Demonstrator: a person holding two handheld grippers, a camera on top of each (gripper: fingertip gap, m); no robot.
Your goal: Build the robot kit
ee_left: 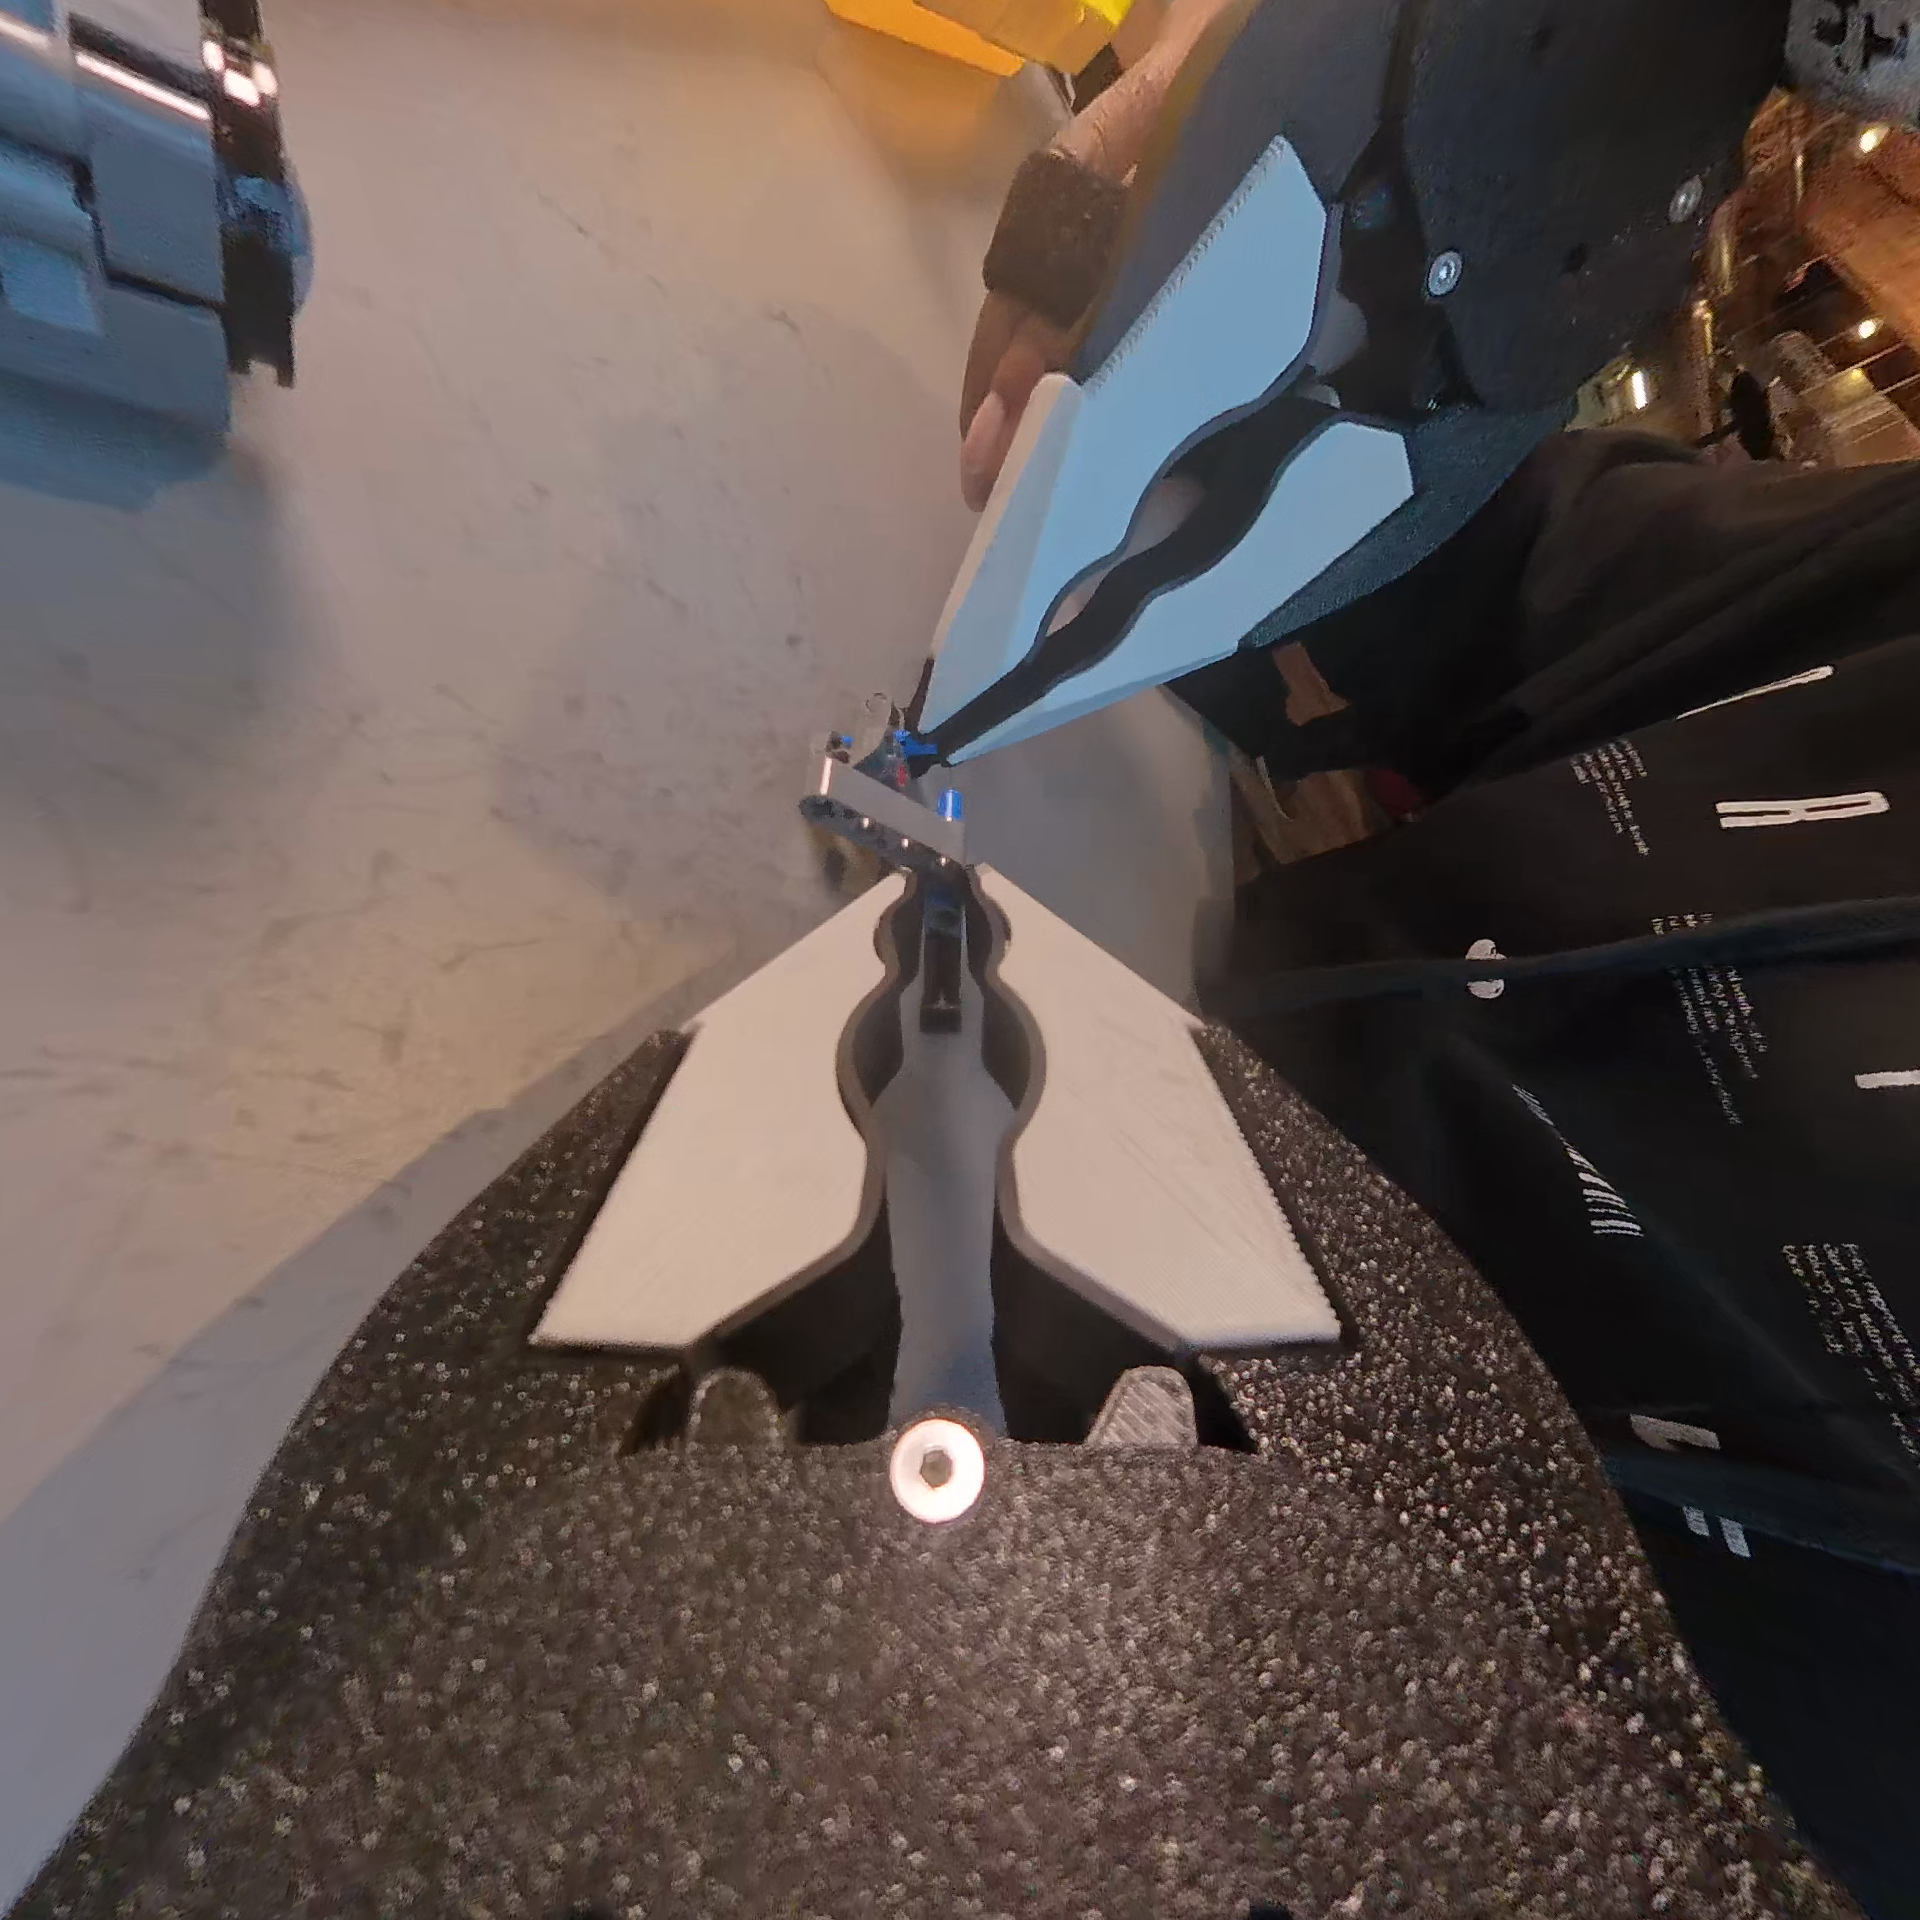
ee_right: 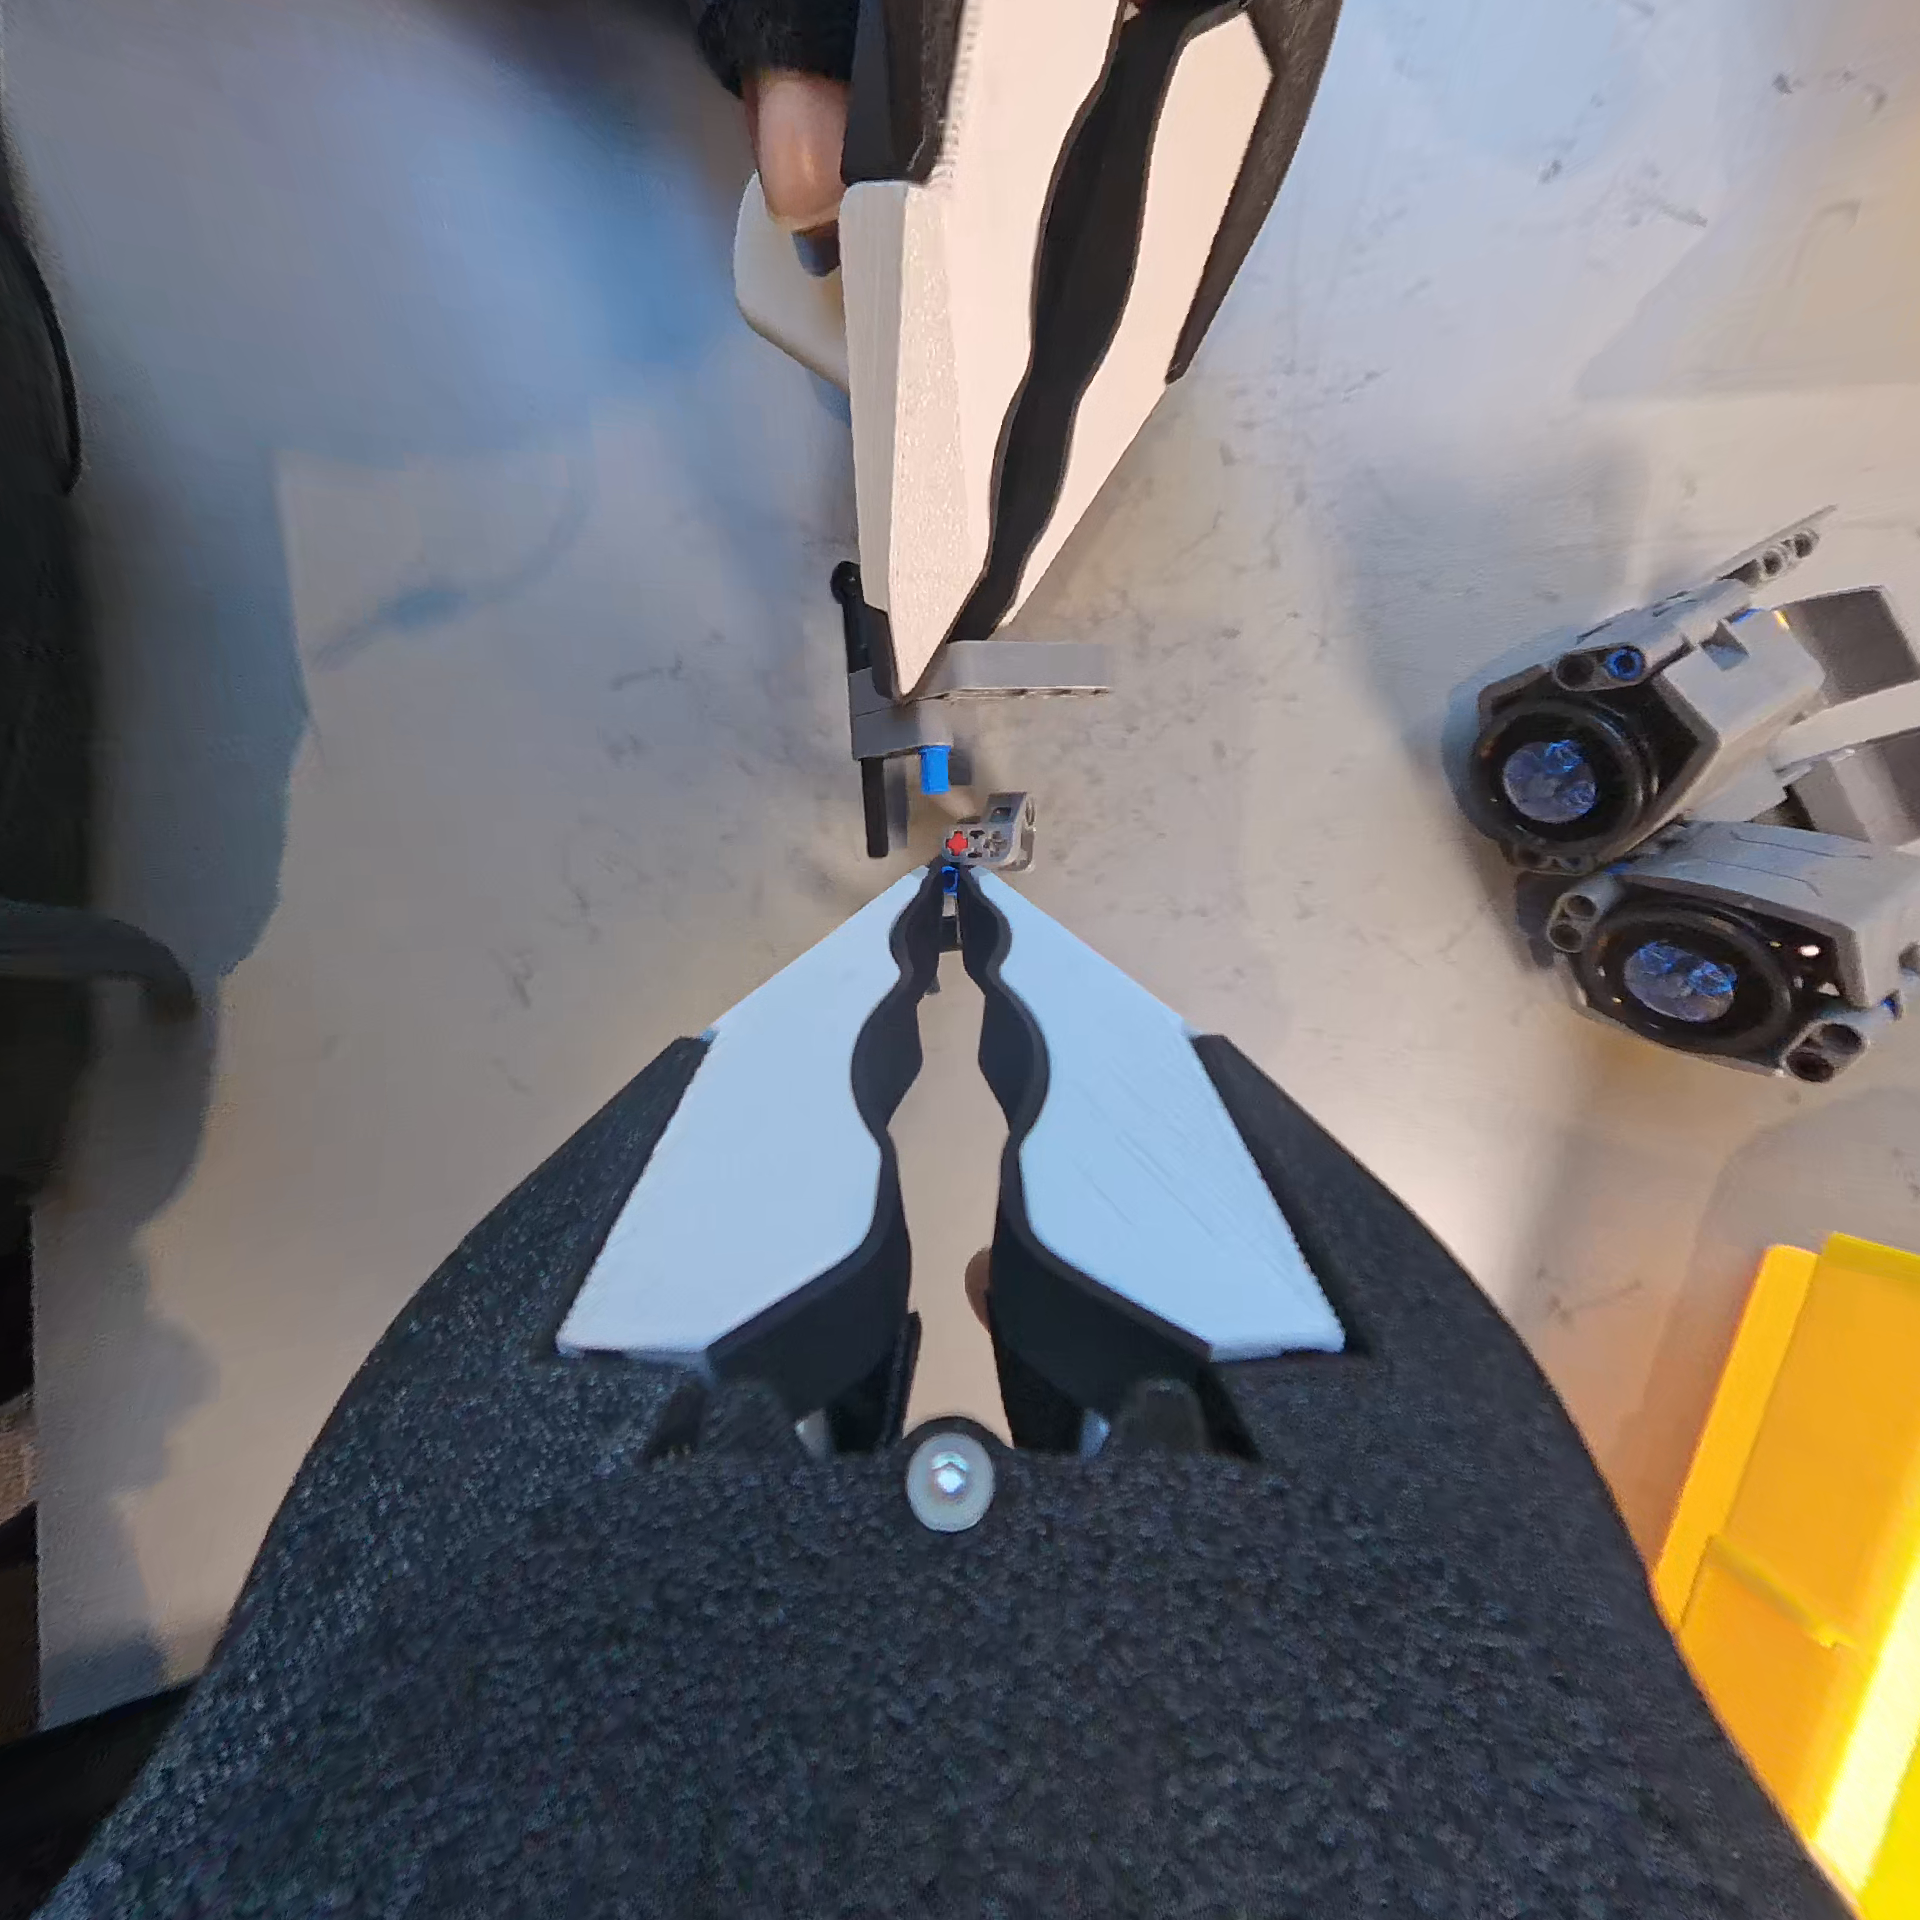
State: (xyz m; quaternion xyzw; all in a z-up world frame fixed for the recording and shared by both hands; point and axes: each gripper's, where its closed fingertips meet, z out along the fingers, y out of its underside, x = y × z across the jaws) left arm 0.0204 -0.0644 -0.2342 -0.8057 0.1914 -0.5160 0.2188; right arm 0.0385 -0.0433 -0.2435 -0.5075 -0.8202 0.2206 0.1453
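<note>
Both grippers pinched shut above pale mottled stone-look tabletop [ee_right: 416, 727]: left gripper [ee_left: 940, 883] on grey perforated plastic beam assembly [ee_right: 977, 681], right gripper [ee_right: 948, 873] on small grey connector piece [ee_right: 992, 831]. Two grey motor blocks [ee_right: 1704, 821] and yellow plastic bin [ee_right: 1808, 1558] near.

1. The left gripper [ee_left: 940, 883] has white fingers with black inner edges on a speckled black body.
2. It holds a grey beam assembly [ee_right: 1023, 670] with a blue pin [ee_right: 934, 771] and a black axle [ee_right: 871, 727].
3. The right gripper [ee_right: 951, 871] holds a small grey connector [ee_right: 992, 831] with a red centre.
4. At 3 o'clock in the right wrist view sit grey-and-black motors [ee_right: 1704, 831]; at 4 o'clock, a yellow bin [ee_right: 1808, 1538].
5. The table [ee_right: 468, 623] is mottled off-white.
</note>
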